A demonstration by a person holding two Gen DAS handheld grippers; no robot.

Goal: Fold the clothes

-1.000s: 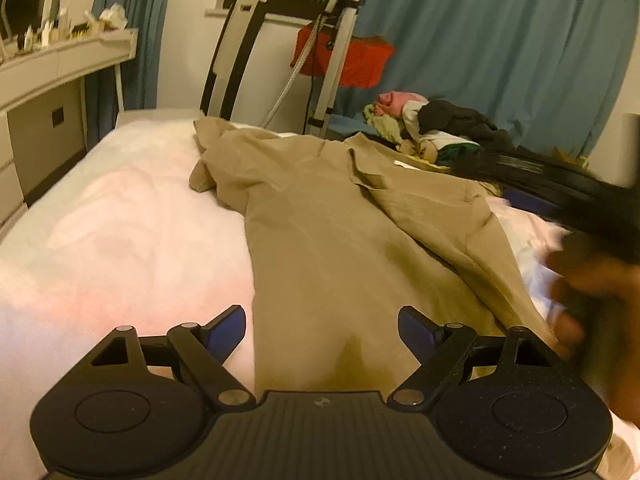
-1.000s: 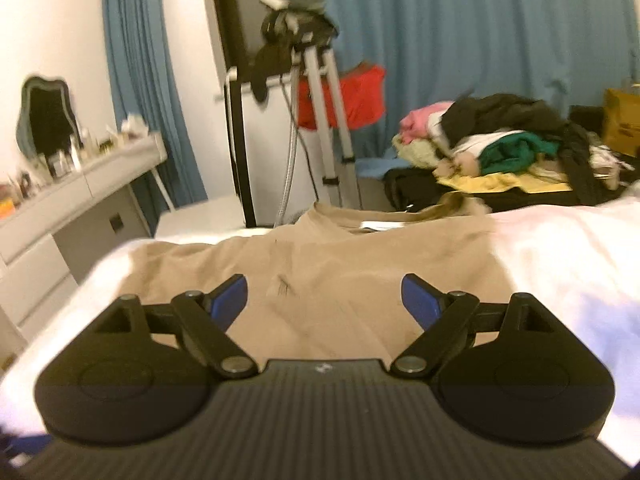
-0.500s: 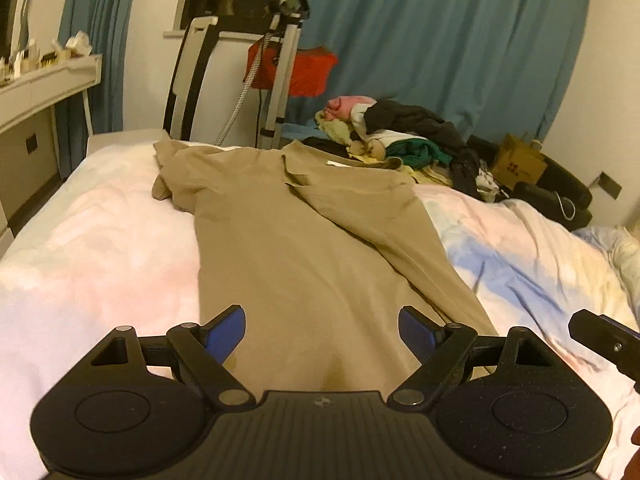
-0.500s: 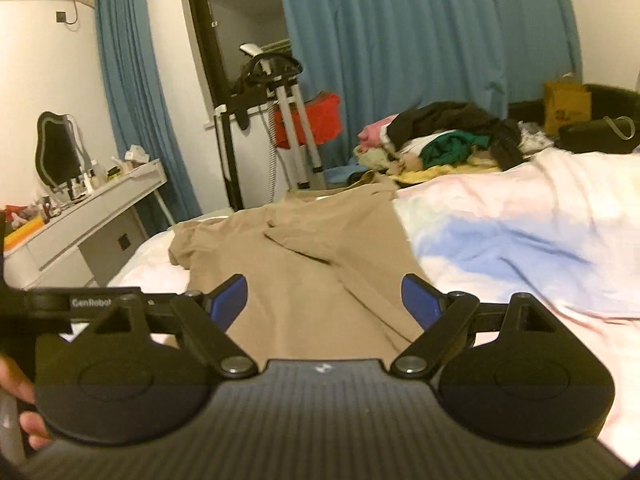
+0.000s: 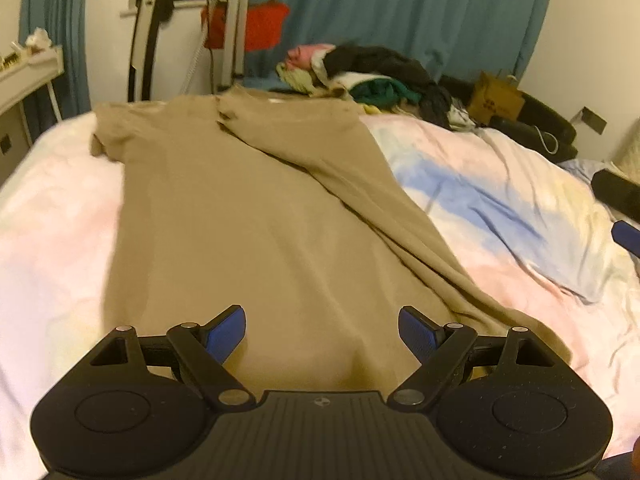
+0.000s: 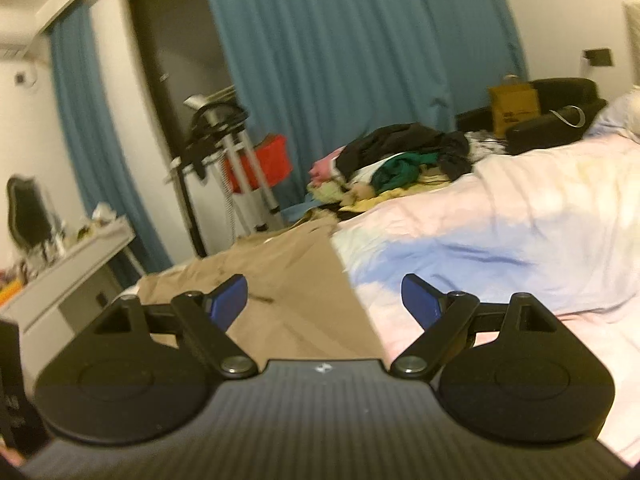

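Pastel quilted bed (image 5: pixel 500 208), blue curtains (image 5: pixel 400 12) far behind, tan garment (image 5: pixel 248 216) spread lengthwise left of centre, clothes pile (image 5: pixel 372 76) beyond, left gripper (image 5: pixel 322 330) and right gripper (image 6: pixel 324 300) both spread wide, empty, garment's near hem hidden, right view blurred

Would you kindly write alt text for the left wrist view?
The open left gripper hovers above a tan garment spread lengthwise on a pastel bedspread, its right side folded inward. Heaped clothes and blue curtains lie beyond.
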